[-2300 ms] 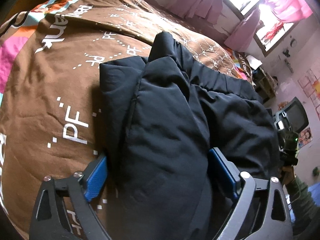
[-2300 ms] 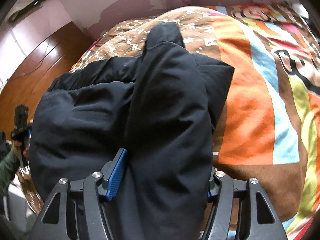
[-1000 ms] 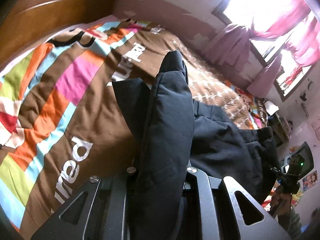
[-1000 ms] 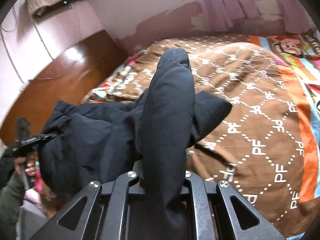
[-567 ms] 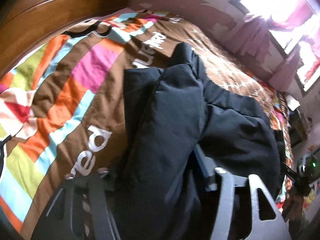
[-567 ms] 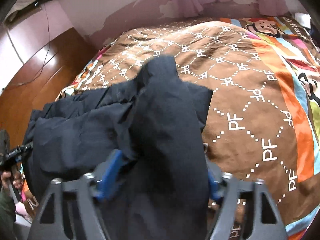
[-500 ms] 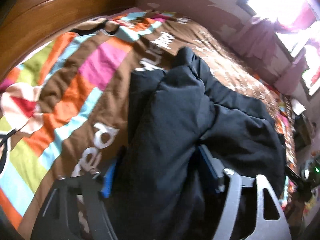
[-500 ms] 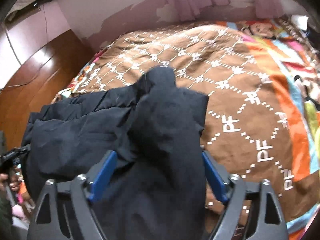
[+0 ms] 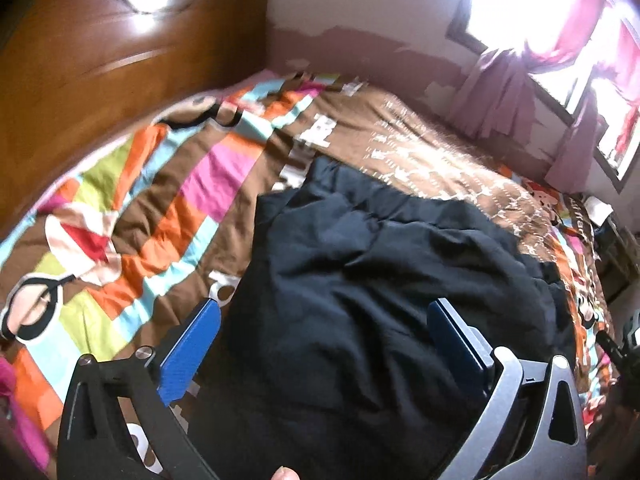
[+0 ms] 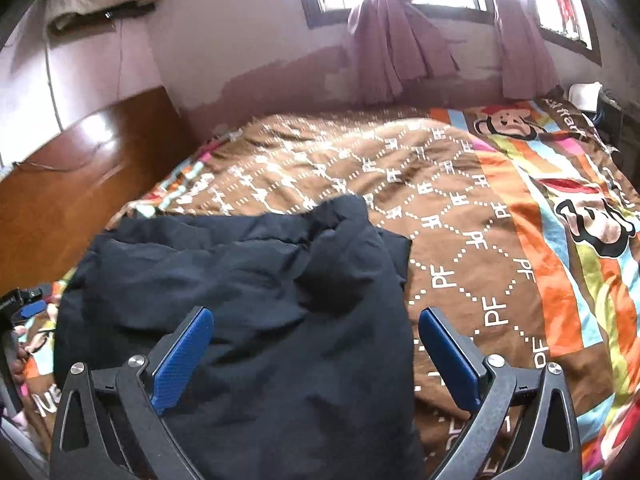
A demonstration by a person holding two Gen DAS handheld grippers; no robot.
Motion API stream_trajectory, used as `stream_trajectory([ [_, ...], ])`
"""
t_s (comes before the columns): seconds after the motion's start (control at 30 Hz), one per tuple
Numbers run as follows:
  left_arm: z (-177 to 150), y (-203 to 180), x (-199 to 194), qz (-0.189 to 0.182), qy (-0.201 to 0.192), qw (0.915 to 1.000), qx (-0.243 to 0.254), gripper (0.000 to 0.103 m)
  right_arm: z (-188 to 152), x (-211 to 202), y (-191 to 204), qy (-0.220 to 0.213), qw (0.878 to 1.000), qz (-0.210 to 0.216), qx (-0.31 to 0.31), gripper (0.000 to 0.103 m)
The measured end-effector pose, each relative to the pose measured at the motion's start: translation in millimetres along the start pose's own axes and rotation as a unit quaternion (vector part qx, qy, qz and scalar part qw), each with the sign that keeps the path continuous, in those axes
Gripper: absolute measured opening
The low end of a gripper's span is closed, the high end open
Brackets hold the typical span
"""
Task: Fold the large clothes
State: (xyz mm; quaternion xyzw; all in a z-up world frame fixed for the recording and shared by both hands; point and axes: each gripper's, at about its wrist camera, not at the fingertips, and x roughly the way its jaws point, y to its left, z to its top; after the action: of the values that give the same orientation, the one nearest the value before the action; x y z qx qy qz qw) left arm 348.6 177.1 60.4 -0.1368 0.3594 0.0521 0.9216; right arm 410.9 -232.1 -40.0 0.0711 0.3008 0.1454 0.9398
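A large black padded garment (image 9: 360, 288) lies bunched on the bed's brown patterned cover (image 9: 420, 160). It also shows in the right wrist view (image 10: 260, 300). My left gripper (image 9: 324, 324) is open, its blue pads (image 9: 192, 344) spread wide above the garment, holding nothing. My right gripper (image 10: 316, 332) is open too, its blue pads (image 10: 448, 356) apart over the garment's near part, with nothing between them gripped.
The bed cover (image 10: 460, 208) has colourful stripes and a monkey print. A wooden headboard (image 9: 100, 60) stands on one side. Curtains (image 10: 392, 48) hang under the window. The other gripper (image 10: 20, 304) shows at the far left edge.
Both grippers were shut on the garment a second ago and lifting it. They have since opened and let it drop onto the bed, then pulled back and up.
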Motion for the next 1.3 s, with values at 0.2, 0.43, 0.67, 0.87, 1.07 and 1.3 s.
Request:
stream_trajectory([
  [0.2,-7.9,-24.0,-37.3,0.009,-0.049,0.9978,0.044,0.101,-3.9,-38.7,18.1,-0.038,0.999,0.005,-0.019,0.103],
  [0.43,-24.9,-46.2,-72.7,0.012,-0.093,0.9912,0.094,0.101,-9.7,-78.5,38.4,-0.061,0.997,0.016,-0.036,0.103],
  [0.67,-43.8,-58.0,-110.3,-0.004,-0.128,0.9867,0.100,0.101,-20.4,-112.2,61.5,-0.078,0.995,0.034,-0.047,0.103],
  [0.87,-57.5,-62.4,-137.7,-0.010,-0.151,0.9826,0.107,0.101,-29.6,-143.1,82.1,-0.105,0.992,0.034,-0.058,0.103],
  [1.07,-69.7,-62.6,-168.1,-0.041,-0.166,0.9796,0.106,0.101,-38.8,-168.9,98.1,-0.130,0.989,0.041,-0.060,0.103],
  [1.3,-82.4,-64.1,-203.5,-0.038,-0.187,0.9742,0.121,0.101,-48.2,-193.6,117.7,-0.140,0.986,0.059,-0.068,0.103],
])
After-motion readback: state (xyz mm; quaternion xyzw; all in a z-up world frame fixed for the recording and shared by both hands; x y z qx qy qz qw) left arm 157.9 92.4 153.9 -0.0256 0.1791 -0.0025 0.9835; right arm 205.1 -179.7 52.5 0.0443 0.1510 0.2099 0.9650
